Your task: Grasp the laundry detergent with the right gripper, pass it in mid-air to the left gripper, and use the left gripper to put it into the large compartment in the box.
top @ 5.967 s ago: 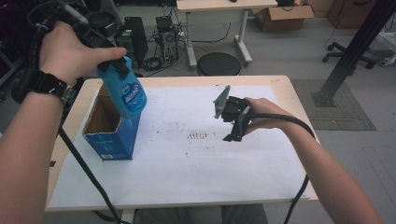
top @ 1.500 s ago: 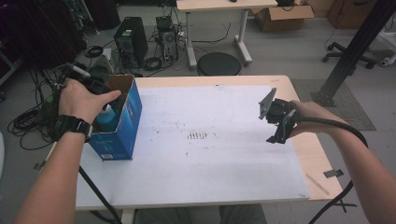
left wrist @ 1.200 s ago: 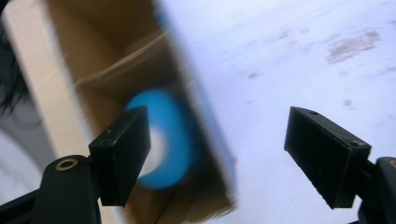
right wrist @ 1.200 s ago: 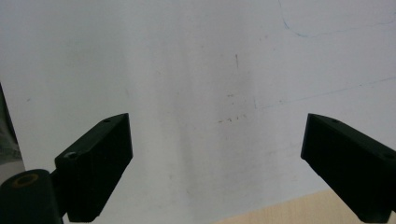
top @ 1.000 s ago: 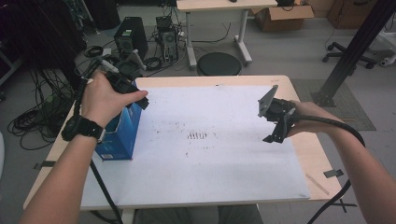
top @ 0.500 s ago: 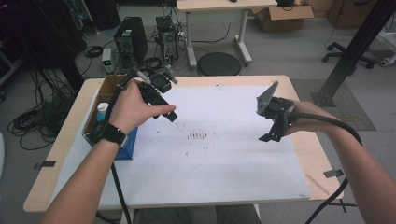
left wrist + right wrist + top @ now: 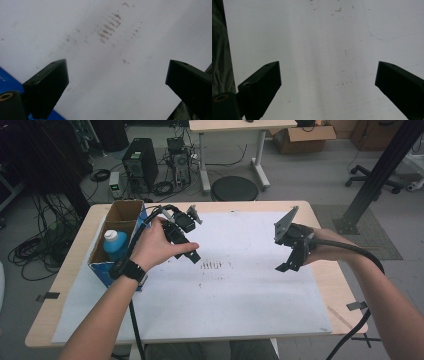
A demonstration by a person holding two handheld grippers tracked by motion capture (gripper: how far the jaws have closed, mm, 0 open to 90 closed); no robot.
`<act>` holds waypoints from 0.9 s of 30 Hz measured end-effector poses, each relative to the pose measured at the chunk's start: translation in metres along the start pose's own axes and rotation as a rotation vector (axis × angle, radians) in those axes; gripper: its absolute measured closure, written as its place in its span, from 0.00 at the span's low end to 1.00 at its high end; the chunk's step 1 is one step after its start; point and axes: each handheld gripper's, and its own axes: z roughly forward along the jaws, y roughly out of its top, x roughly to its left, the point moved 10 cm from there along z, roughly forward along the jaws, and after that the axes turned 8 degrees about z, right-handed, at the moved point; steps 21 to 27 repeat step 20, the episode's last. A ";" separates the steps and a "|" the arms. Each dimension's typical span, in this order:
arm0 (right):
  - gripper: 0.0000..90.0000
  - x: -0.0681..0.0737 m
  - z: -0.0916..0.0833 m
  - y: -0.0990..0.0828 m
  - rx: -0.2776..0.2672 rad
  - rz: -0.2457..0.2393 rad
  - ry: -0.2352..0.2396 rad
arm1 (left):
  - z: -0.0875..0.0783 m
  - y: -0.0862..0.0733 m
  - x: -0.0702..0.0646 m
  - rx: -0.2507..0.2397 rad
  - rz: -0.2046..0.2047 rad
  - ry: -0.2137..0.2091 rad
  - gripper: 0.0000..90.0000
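Observation:
A blue bottle with a white cap (image 7: 115, 244) stands upright inside an open cardboard box with blue sides (image 7: 126, 210) at the table's left. My left gripper (image 7: 191, 249) hovers just right of the box over the white paper. Its jaws stand wide open with nothing between them (image 7: 117, 82), and a corner of the blue box (image 7: 7, 78) shows beside its left jaw. My right gripper (image 7: 291, 255) hangs above the right part of the paper. It is open and empty too (image 7: 328, 85), with bare paper below.
White paper (image 7: 240, 295) covers most of the wooden table (image 7: 335, 285). A patch of brown smudge marks (image 7: 212, 266) (image 7: 110, 26) lies between the grippers. Cables trail off the front edge. Computers, a round stool (image 7: 234, 187) and another desk stand beyond the far edge.
The left gripper lowered the blue bottle into the box, let it go, and moved right over the paper with its jaws open. The right gripper drifted right, then stayed still.

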 end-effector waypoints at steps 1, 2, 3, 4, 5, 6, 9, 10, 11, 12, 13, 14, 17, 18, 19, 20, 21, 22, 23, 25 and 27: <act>0.07 0.000 0.000 0.000 -0.001 -0.001 0.001 | 0.001 0.000 -0.001 0.003 0.004 -0.006 0.06; 0.07 0.000 0.001 0.000 -0.004 0.001 0.001 | 0.001 0.000 -0.001 0.004 0.003 -0.005 0.05; 0.07 0.000 0.001 0.000 -0.004 0.002 0.001 | 0.002 0.000 -0.002 0.005 0.001 -0.004 0.05; 0.07 0.000 0.001 0.000 -0.002 0.001 0.002 | 0.002 0.000 -0.003 0.005 0.004 -0.010 0.05; 0.07 0.000 0.001 0.000 -0.003 0.002 0.002 | 0.003 0.000 -0.003 0.006 0.008 -0.013 0.05; 0.07 0.000 0.001 0.000 -0.002 0.001 0.002 | 0.003 0.000 -0.003 0.010 0.010 -0.011 0.05; 0.07 0.001 0.001 0.000 -0.003 0.001 0.004 | 0.004 -0.001 -0.003 0.014 0.001 -0.007 0.05; 0.07 0.001 0.001 0.000 -0.003 0.002 0.008 | 0.004 -0.001 -0.003 0.015 0.001 -0.007 0.05; 0.07 0.002 0.001 0.001 -0.005 0.002 0.010 | 0.004 -0.001 -0.004 0.015 0.001 -0.009 0.05; 0.07 0.002 0.001 0.001 -0.005 0.002 0.010 | 0.004 -0.001 -0.004 0.015 0.001 -0.009 0.05; 0.07 0.002 0.001 0.000 -0.005 0.003 0.008 | 0.004 -0.001 -0.005 0.012 0.005 -0.013 0.05; 0.07 0.002 0.001 0.000 -0.002 0.003 0.009 | 0.004 -0.001 -0.005 0.014 0.007 -0.013 0.05; 0.07 0.003 0.001 0.000 -0.004 0.005 0.008 | 0.004 -0.001 -0.006 0.021 0.013 -0.017 0.05; 0.07 0.003 0.002 -0.001 -0.002 0.006 0.009 | 0.004 -0.002 -0.007 0.022 0.014 -0.016 0.05; 0.07 0.003 0.002 -0.001 0.000 0.007 0.010 | 0.005 -0.002 -0.007 0.022 0.013 -0.016 0.05; 0.07 0.003 0.002 -0.001 0.002 0.005 0.010 | 0.005 -0.002 -0.007 0.022 0.014 -0.018 0.05; 0.07 0.003 0.002 -0.001 0.002 0.005 0.010 | 0.005 -0.002 -0.007 0.022 0.014 -0.018 0.05; 0.07 0.003 0.002 -0.001 0.002 0.005 0.010 | 0.005 -0.002 -0.007 0.022 0.014 -0.018 0.05; 0.07 0.003 0.002 -0.001 0.002 0.005 0.010 | 0.005 -0.002 -0.007 0.022 0.014 -0.018 0.05; 0.07 0.003 0.002 -0.001 0.002 0.005 0.010 | 0.005 -0.002 -0.007 0.022 0.014 -0.018 0.05; 0.07 0.003 0.002 -0.001 0.002 0.005 0.010 | 0.005 -0.002 -0.007 0.022 0.014 -0.018 0.05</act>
